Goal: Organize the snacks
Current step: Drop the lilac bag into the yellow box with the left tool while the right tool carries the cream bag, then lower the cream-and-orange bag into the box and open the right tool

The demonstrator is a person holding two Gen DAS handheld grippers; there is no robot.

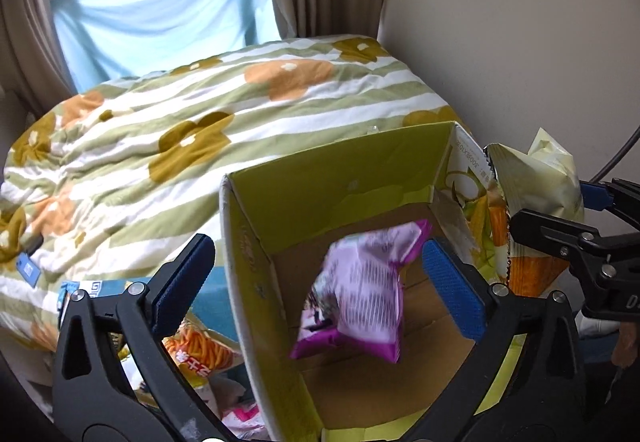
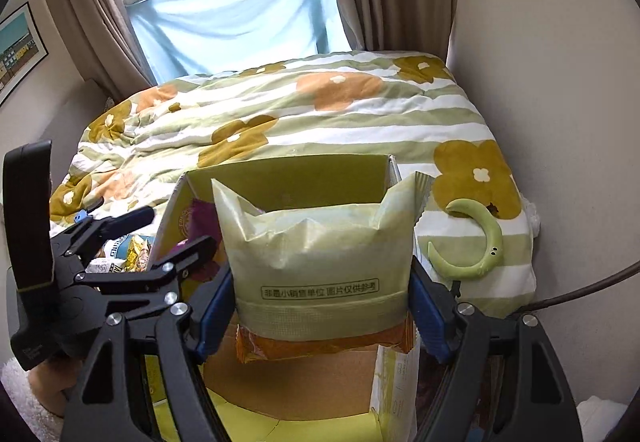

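- One box [image 1: 256, 282], open-topped, stands on the bed [image 1: 240, 114].
- One purple bag [image 1: 360, 290] is blurred over the box floor, touching neither pad.
- One pale bag [image 2: 320, 262] is upright over the box.
- Two tongs, both angled down into the box.
- Left gripper [image 1: 320, 286]: jaws spread wide, holding nothing.
- Right gripper [image 2: 320, 306]: pads pinch the pale bag's sides.
- More snack packets [image 1: 200, 354] lie left of the box.

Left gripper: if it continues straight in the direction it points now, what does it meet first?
Probably the purple snack bag, blurred and apparently loose between the open left gripper fingers. Behind it lies the brown floor of the cardboard box. Depth is unclear.
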